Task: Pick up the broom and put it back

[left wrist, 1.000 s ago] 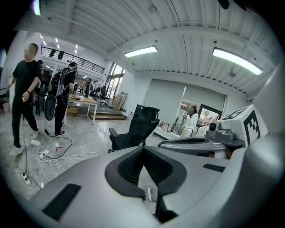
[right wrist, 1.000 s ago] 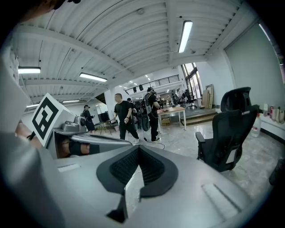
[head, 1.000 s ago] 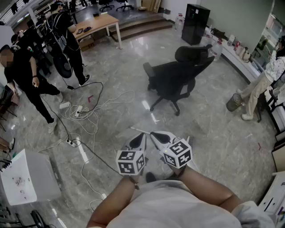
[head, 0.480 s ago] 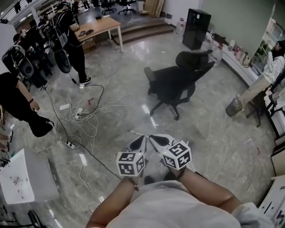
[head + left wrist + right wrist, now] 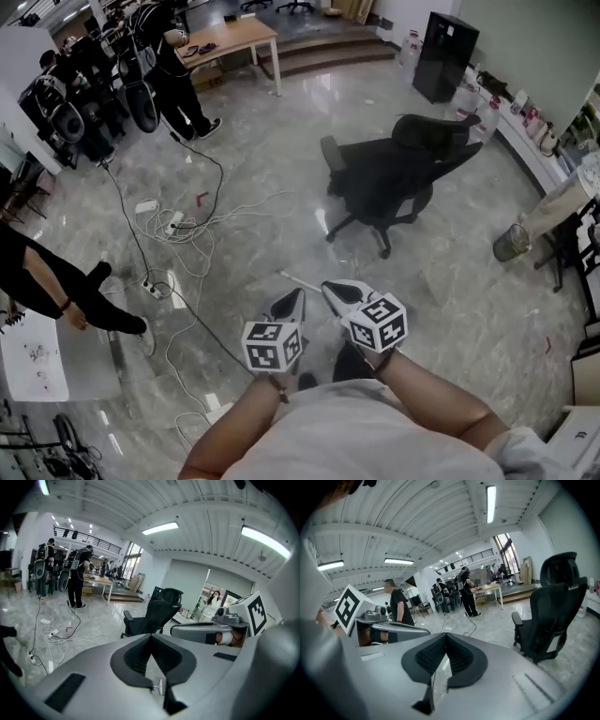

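I cannot make out a broom in any view. A thin pale streak point(image 5: 298, 280) lies on the floor just ahead of the grippers; I cannot tell what it is. My left gripper point(image 5: 298, 293) and right gripper point(image 5: 328, 286) are held side by side close to my body, pointing forward over the marble floor. Both are shut with nothing between the jaws. In the left gripper view the left gripper point(image 5: 151, 635) has its tips touching, and the right gripper point(image 5: 174, 629) shows beside it. The right gripper view shows the right gripper point(image 5: 446, 634) closed the same way.
A black office chair point(image 5: 394, 183) stands ahead and slightly right. White and black cables point(image 5: 178, 234) trail over the floor at left. A person in dark clothes point(image 5: 56, 291) is at far left, others by a wooden table point(image 5: 234, 37). A bin point(image 5: 514, 242) stands at right.
Both grippers and my view have shifted forward; the chair now sits further right. The person in dark clothes at left has moved toward the lower left edge.
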Demonstrator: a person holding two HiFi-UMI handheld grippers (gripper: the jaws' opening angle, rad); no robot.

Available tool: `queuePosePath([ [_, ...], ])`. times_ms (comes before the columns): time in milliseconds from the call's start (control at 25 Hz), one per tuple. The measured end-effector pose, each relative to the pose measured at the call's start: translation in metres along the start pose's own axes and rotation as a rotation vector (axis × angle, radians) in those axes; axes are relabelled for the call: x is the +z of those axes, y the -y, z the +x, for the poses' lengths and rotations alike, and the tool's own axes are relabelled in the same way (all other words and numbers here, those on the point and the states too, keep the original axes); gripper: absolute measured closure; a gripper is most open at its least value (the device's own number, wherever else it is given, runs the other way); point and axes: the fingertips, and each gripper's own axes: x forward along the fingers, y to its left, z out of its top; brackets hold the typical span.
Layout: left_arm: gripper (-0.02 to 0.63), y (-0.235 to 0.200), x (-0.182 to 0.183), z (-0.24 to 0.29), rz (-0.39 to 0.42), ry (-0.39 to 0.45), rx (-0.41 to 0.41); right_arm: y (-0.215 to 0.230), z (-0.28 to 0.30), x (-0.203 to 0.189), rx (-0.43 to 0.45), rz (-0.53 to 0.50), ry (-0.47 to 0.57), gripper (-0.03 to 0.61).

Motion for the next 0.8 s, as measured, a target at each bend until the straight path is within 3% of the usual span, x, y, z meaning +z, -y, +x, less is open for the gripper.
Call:
queuePosePath([
  [400,0.607,-0.049,0.033,0.125,-0.131,-0.023,0.18,0.135,0.082,0.012,0.179,-0.007,-0.147,0.574],
  [800,0.607,-0.104,0.056,0.148,-0.19,-0.027,0.279,0.166,0.155,0.038,0.266,-0.05,-0.213,0.568],
])
